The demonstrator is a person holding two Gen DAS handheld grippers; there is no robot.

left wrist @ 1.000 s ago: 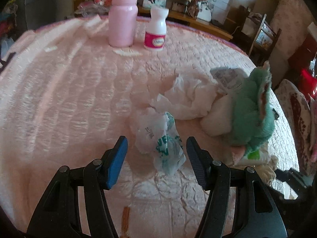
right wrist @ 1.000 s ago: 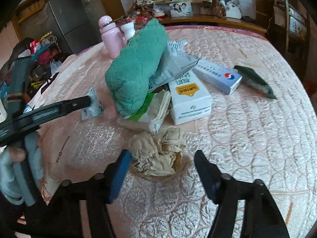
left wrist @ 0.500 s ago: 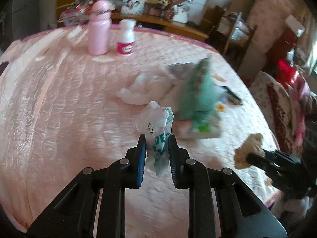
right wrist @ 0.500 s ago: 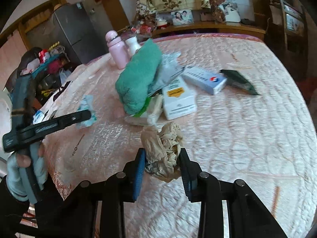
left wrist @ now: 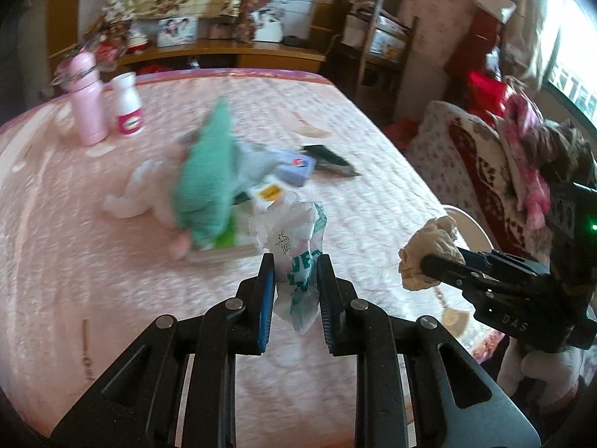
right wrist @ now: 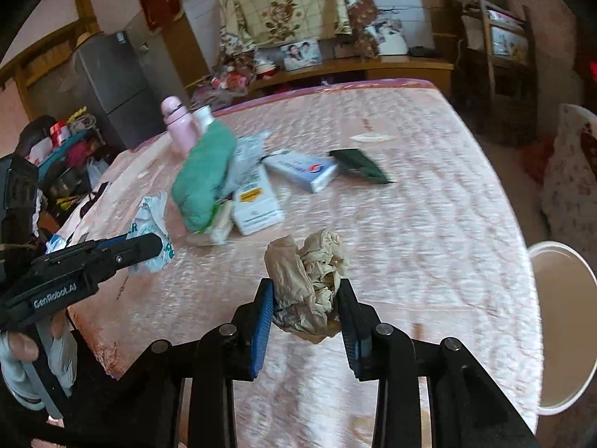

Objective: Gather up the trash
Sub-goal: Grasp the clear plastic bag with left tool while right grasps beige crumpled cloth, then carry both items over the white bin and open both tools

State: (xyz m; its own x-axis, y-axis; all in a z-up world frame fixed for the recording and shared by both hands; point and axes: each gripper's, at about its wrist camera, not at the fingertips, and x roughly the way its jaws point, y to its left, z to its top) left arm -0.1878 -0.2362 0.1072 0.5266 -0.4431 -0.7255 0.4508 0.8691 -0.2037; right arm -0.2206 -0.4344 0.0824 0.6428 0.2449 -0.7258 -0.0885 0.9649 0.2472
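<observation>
My left gripper [left wrist: 294, 283] has its jaws pinched tight on a crumpled white plastic wrapper [left wrist: 294, 246] with green print, up off the pink quilted bed [left wrist: 93, 261]. The wrapper's long axis runs along my fingers: the crumpled head bunches out past the tips, a tail hangs below the pads. The print is too creased to read.

My right gripper [right wrist: 306, 310] is clamped on a wad of tan paper [right wrist: 309, 283], also off the quilt; it is a lump with no clear long axis, and its lower part sits hidden between the pads.

Blur smears the pile mid-bed: a green towel [left wrist: 205, 175] over boxes, and what lies under it I cannot make out. The left view shows something white and soft [left wrist: 128, 194] beside the towel that the right view hides behind it. It also shows my right gripper [left wrist: 429, 263] from the side, paper bulging out past its tip. The right view alone shows a white bucket [right wrist: 582, 280] off the bed's edge, cut off by the frame, and the wrapper [right wrist: 153, 231] partly covered by my left gripper [right wrist: 149, 248]. A pink bottle [left wrist: 87, 102] and a white bottle [left wrist: 127, 104] stand upright, just beside each other, at the far side.
</observation>
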